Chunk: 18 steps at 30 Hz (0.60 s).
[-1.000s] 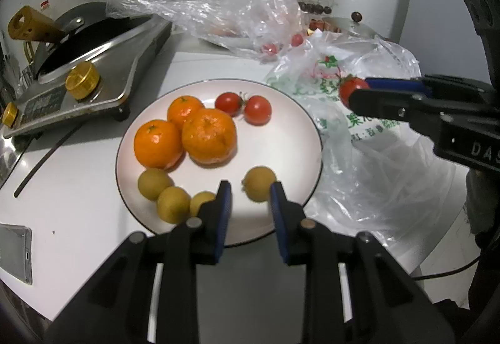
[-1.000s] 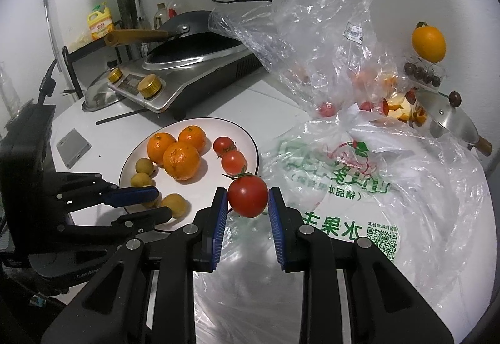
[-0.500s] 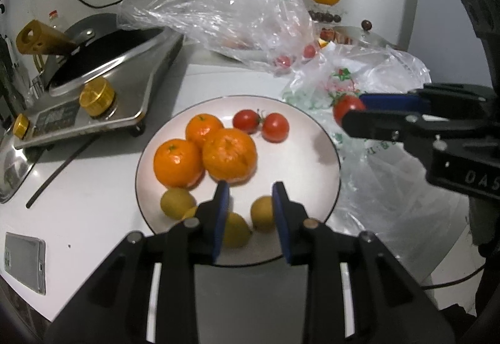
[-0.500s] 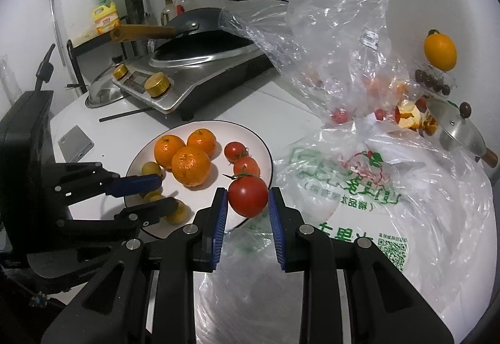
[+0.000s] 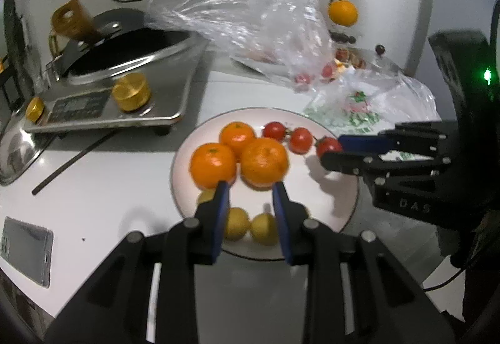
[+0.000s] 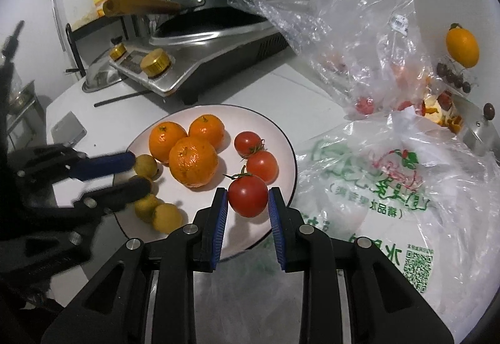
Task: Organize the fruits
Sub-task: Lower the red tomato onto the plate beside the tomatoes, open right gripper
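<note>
The right tool [image 6: 247,198] is clamped on a tomato [image 6: 247,195], holding it above the plate [image 6: 289,153] near the plate's right edge, just beside two more tomatoes [image 6: 262,166] that lie there. Three oranges [image 6: 193,161] sit together in the middle of the plate, and small yellow-green fruits [image 6: 167,218] are clustered along its left and near edge.

The left tool [image 5: 250,191] stands over the near edge of the plate with its jaws drawn narrow and nothing between them; the yellow-green fruits show below it, apart from its pads [image 5: 222,206].

The plate rests on a white surface [image 5: 103,184]. A cooker [image 5: 118,100] with a dark pan on it stands toward the far left corner, a phone [image 5: 25,250] lies at the near left edge, and crumpled plastic bags [image 6: 384,181] cover the right side, the printed one touching the plate's right edge.
</note>
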Tool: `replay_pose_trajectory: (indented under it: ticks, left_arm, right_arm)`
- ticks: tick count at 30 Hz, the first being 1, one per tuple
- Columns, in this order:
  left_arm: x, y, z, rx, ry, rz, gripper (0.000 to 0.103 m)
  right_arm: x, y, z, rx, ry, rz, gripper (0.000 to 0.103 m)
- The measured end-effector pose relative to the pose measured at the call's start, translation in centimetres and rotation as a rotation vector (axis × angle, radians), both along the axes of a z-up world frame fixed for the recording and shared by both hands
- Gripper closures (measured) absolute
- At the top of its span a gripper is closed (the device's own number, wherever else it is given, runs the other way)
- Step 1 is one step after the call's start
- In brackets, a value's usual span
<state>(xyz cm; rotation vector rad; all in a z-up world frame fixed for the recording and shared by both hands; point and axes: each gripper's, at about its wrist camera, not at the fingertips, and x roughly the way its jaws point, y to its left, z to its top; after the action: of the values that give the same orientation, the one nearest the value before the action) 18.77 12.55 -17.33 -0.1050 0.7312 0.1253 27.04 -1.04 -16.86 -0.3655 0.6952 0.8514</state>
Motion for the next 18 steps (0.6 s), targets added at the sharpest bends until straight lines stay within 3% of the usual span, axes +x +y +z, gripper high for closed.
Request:
replay_pose_trajectory:
  ticks: [18]
  left_arm:
    - [-0.9,3.5,-0.9,-0.034,-0.007,0.064,0.073]
  right_arm:
    - [0.8,1.8,-1.3,-0.069,0.003,-0.029,0.074]
